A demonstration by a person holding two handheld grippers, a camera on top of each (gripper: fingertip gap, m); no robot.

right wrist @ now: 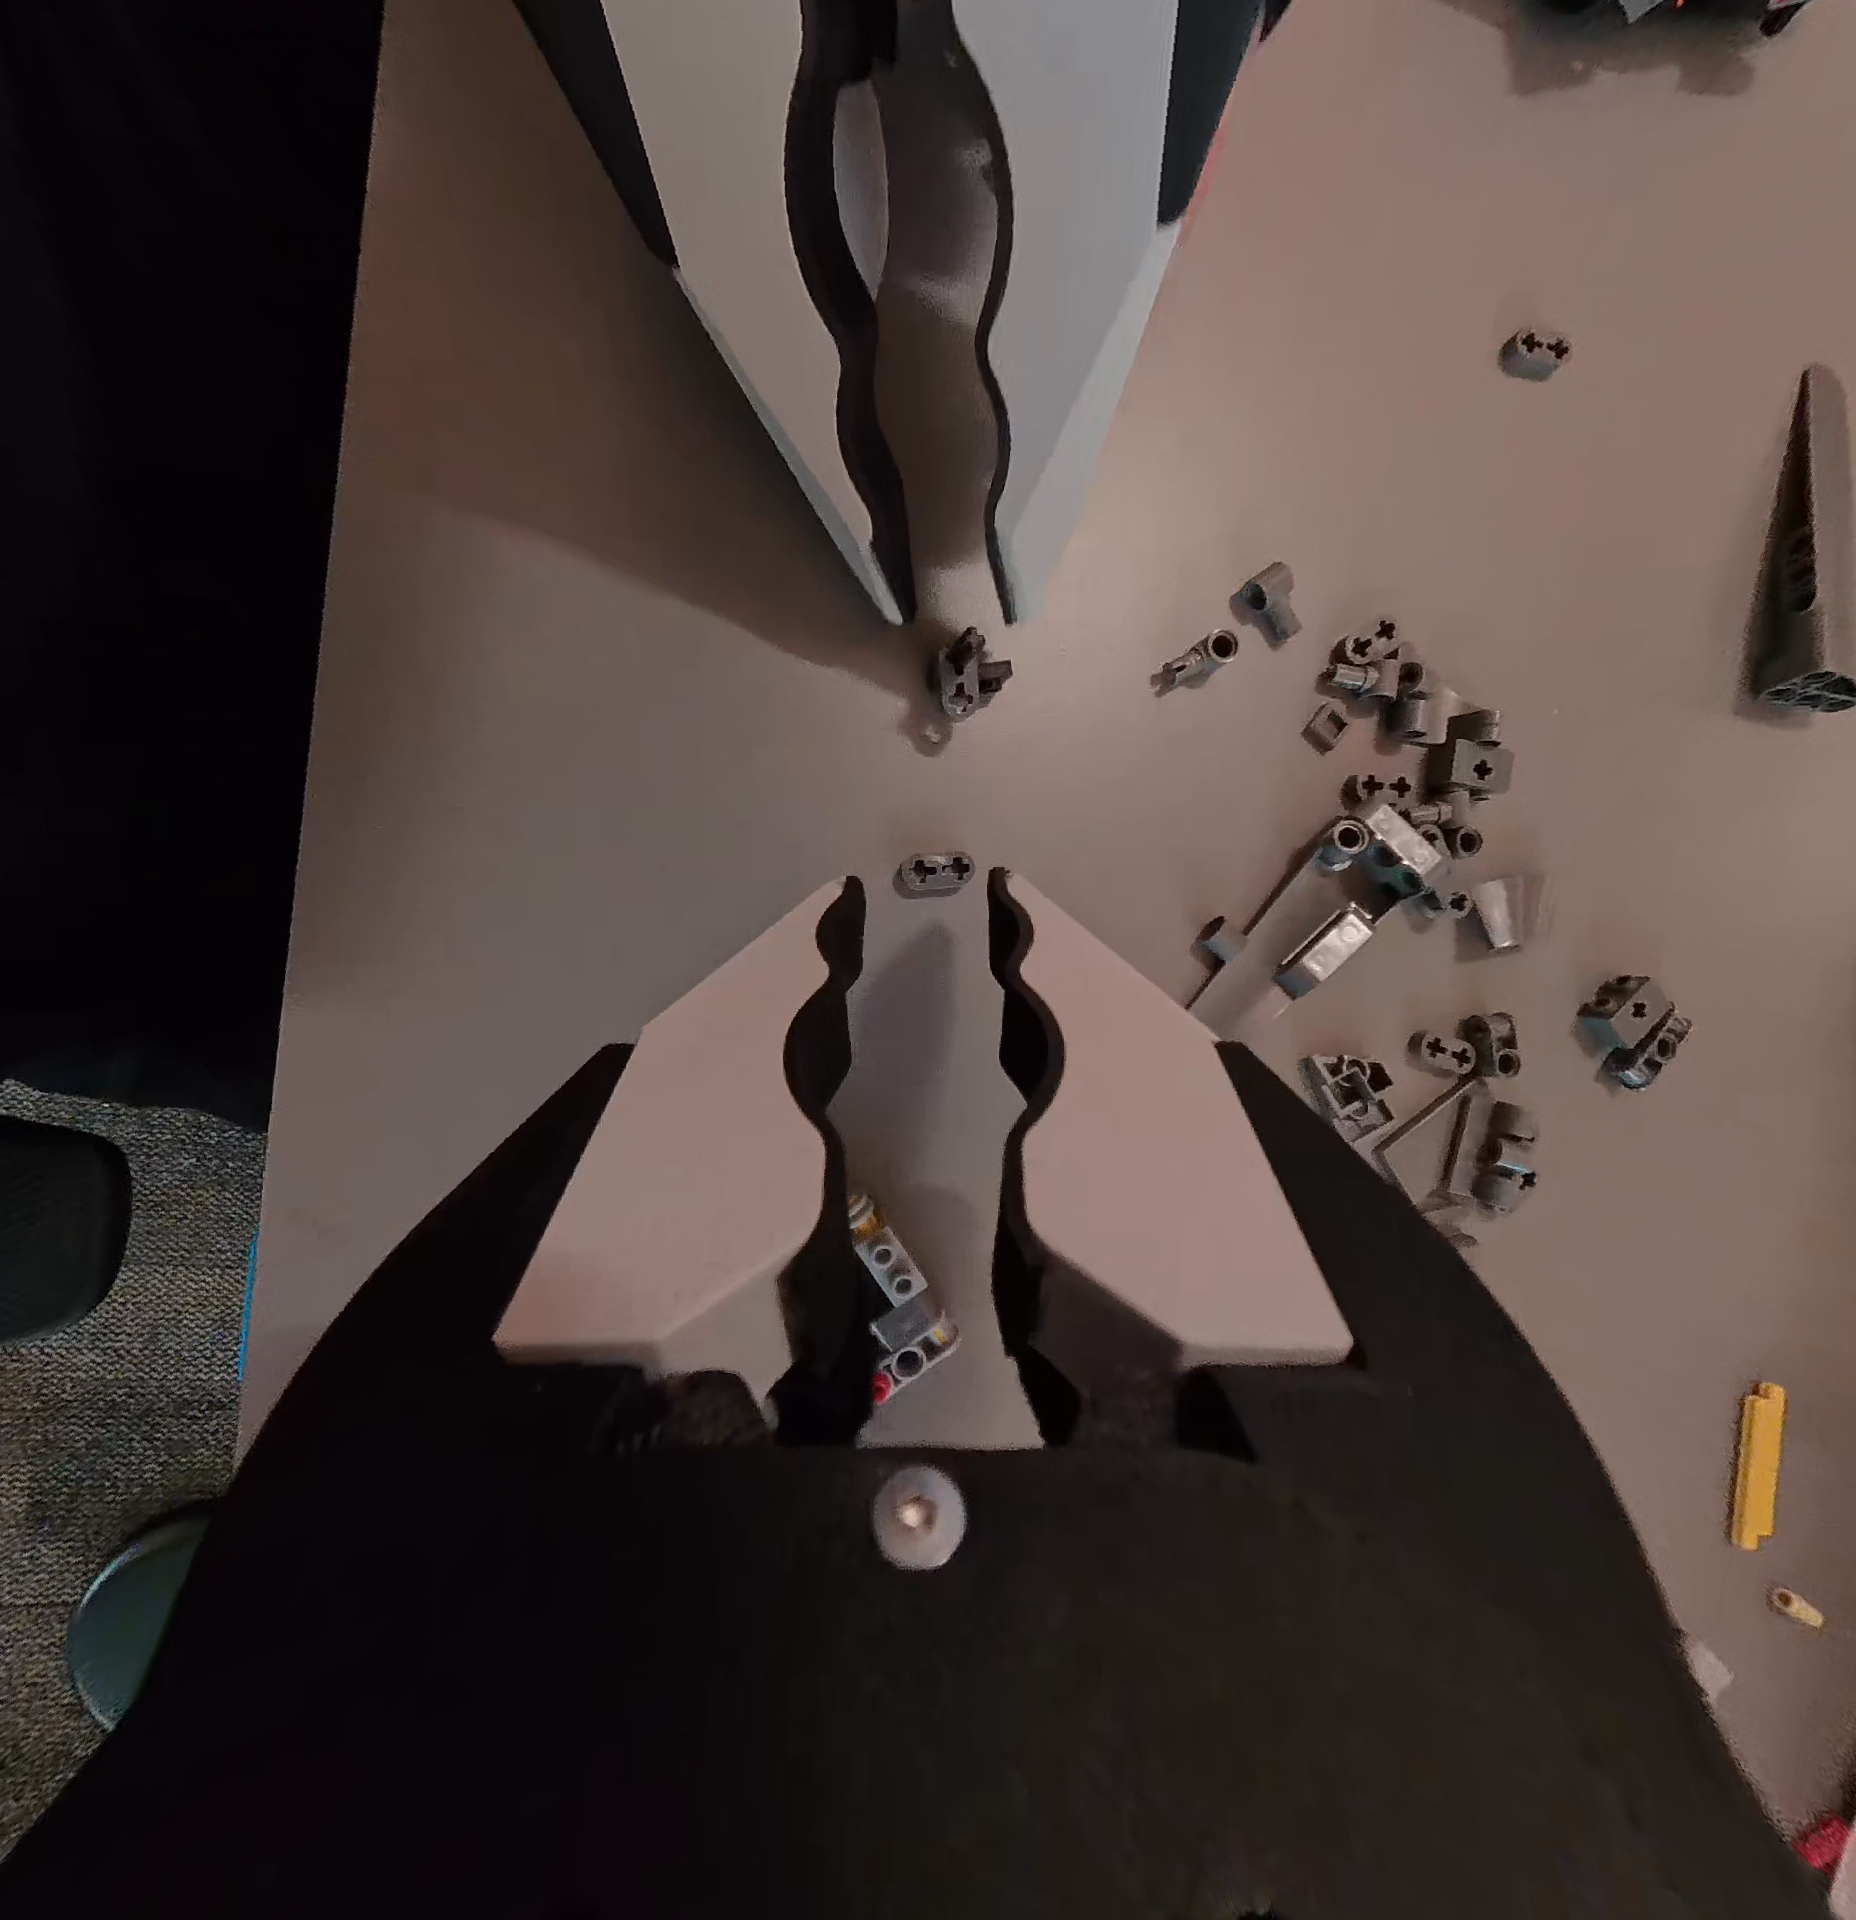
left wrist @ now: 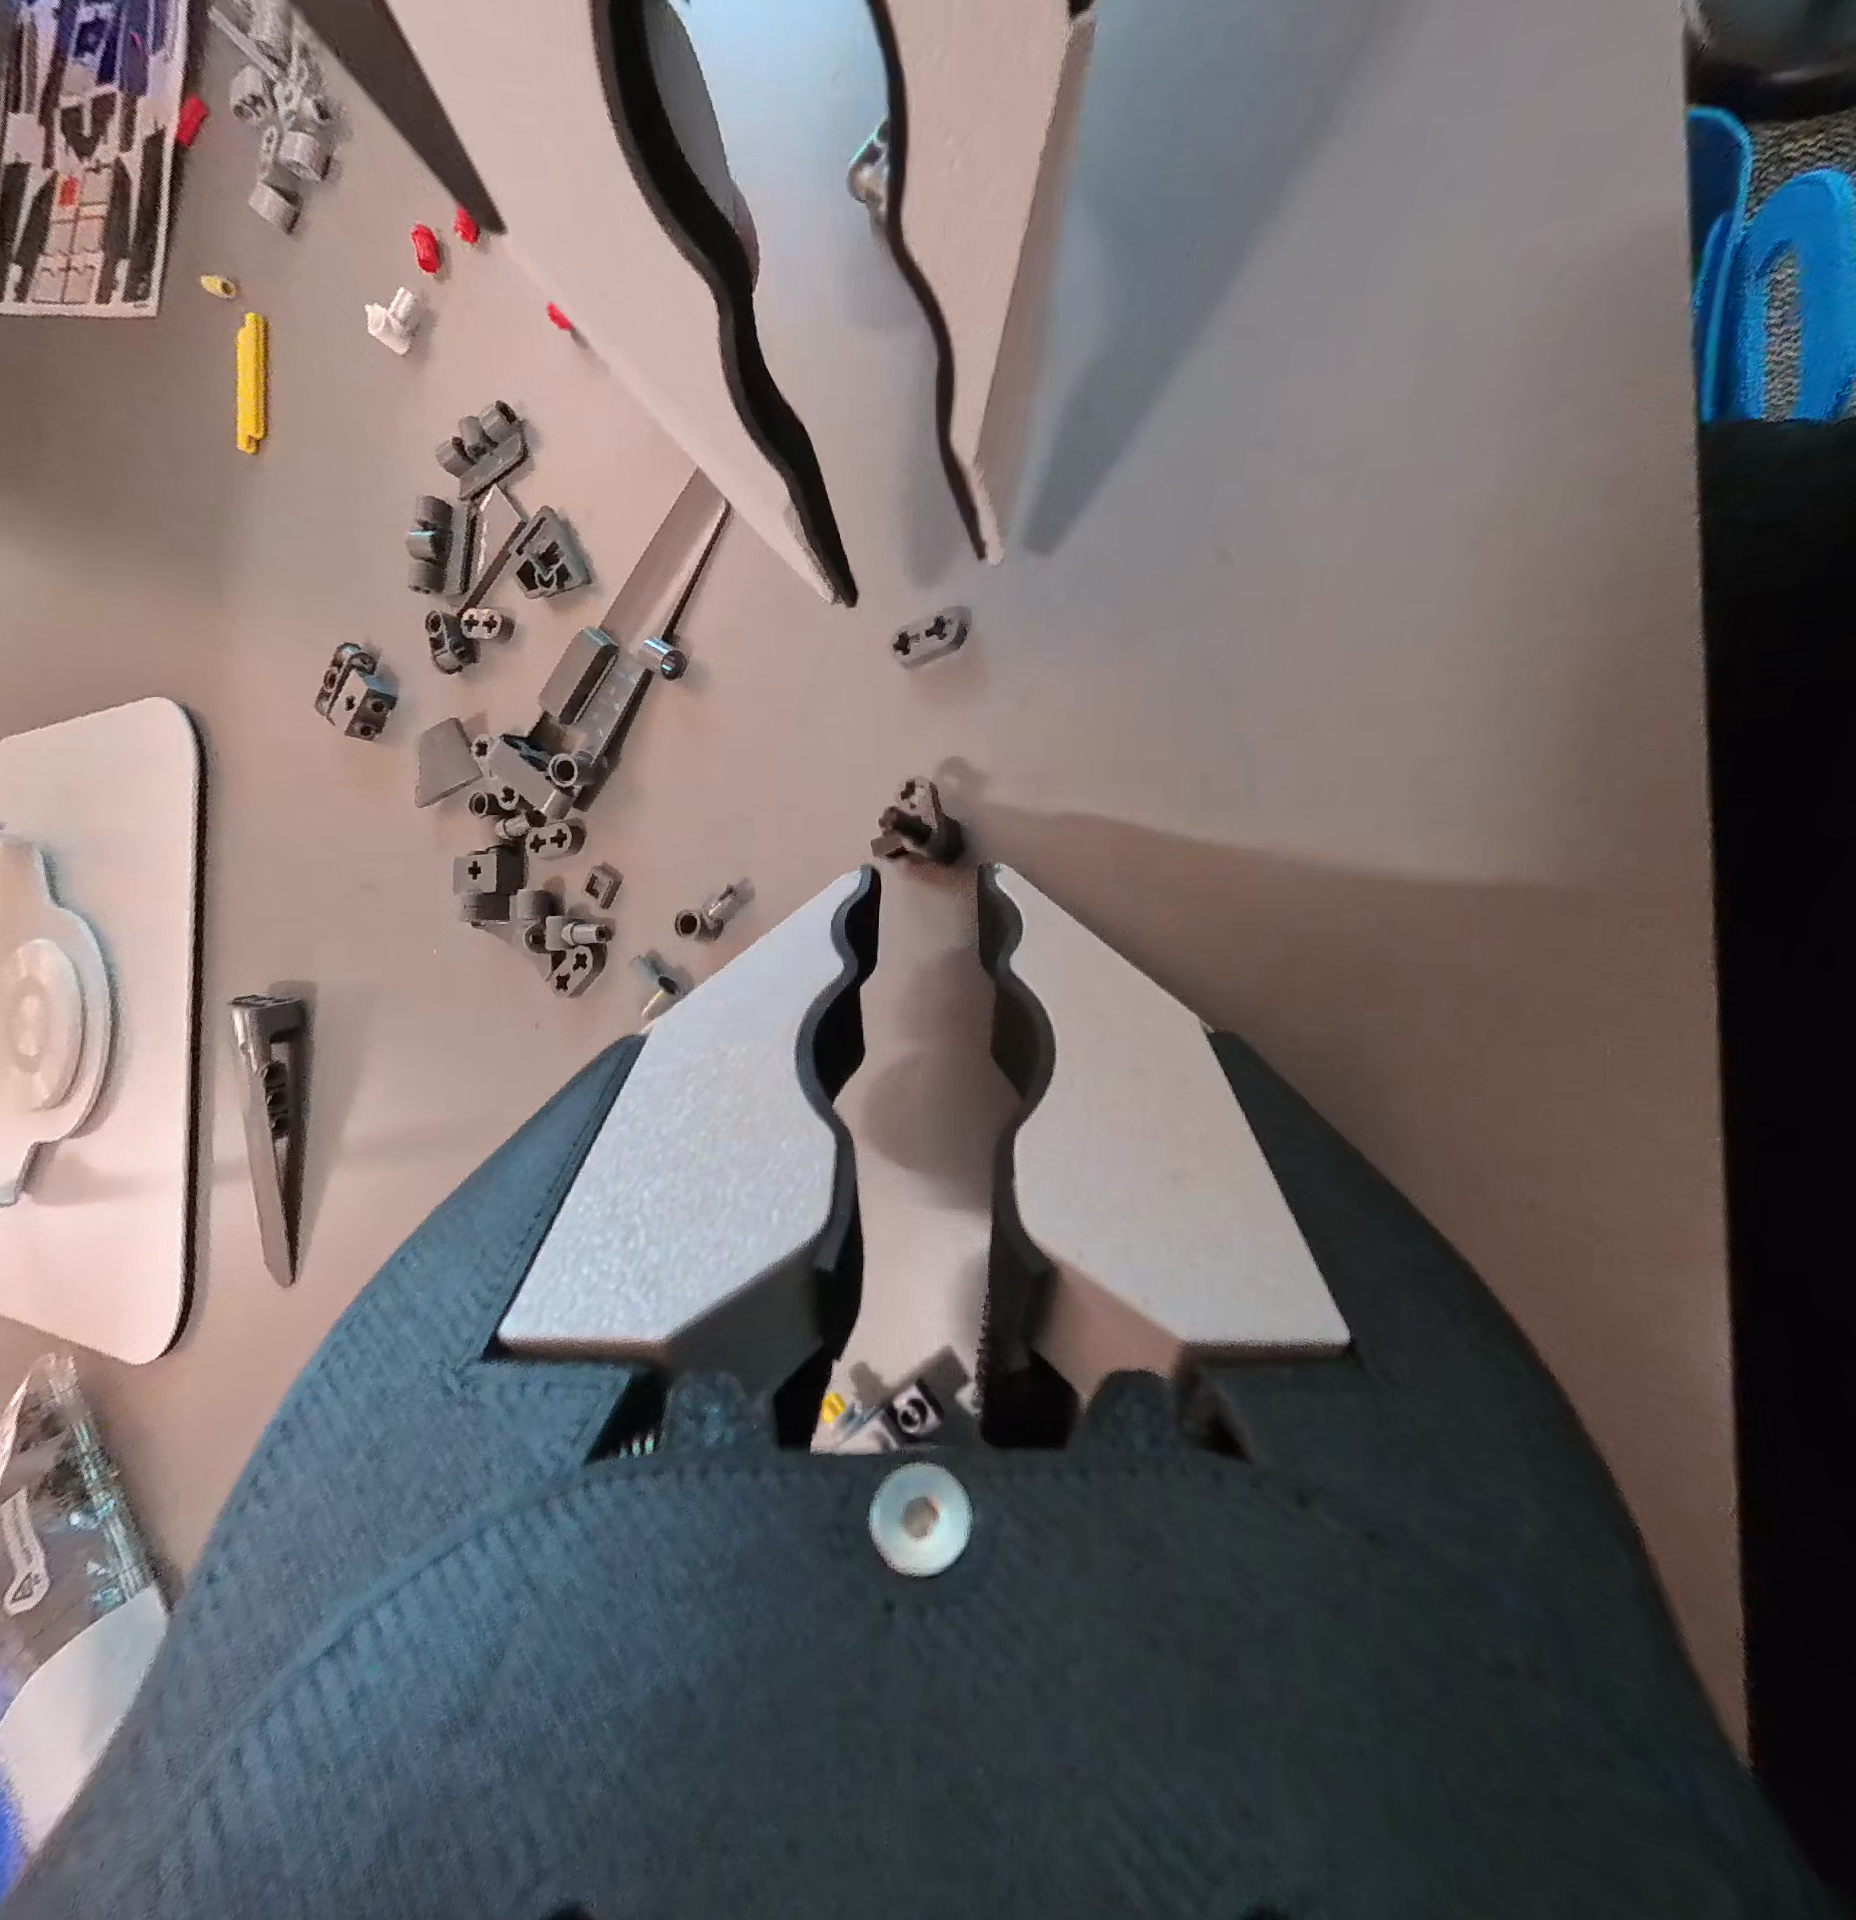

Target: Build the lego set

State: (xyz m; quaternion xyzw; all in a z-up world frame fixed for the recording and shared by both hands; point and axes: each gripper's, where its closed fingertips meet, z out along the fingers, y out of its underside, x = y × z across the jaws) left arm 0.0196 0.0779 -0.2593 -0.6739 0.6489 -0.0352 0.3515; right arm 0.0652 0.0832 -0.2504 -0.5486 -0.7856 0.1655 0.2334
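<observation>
My left gripper (left wrist: 930,875) is open, low over the table (left wrist: 1319,935). A small dark grey brick assembly (left wrist: 919,826) lies on the table just beyond its fingertips, untouched. My right gripper (right wrist: 924,883) is open too. A small grey two-hole beam (right wrist: 936,873) lies flat on the table at its tips, with a gap to each pad. The two grippers face each other. The right gripper (left wrist: 913,577) shows at the top of the left wrist view with the beam (left wrist: 929,636) before it. The left gripper (right wrist: 955,618) shows at the top of the right wrist view above the assembly (right wrist: 968,673).
A pile of loose grey pieces (left wrist: 508,769) lies to the left, also in the right wrist view (right wrist: 1423,883). Nearby are a yellow beam (left wrist: 250,382), a dark tapered panel (left wrist: 271,1122), a white pad (left wrist: 103,1247) and a printed sheet (left wrist: 82,156). The table edge (left wrist: 1698,935) runs close by. My right fingertips sit around 5 centimetres from my left ones. The left tips stand about 20 centimetres off the dark tapered panel (left wrist: 271,1122). It is also in sight in the right wrist view (right wrist: 1817,543).
</observation>
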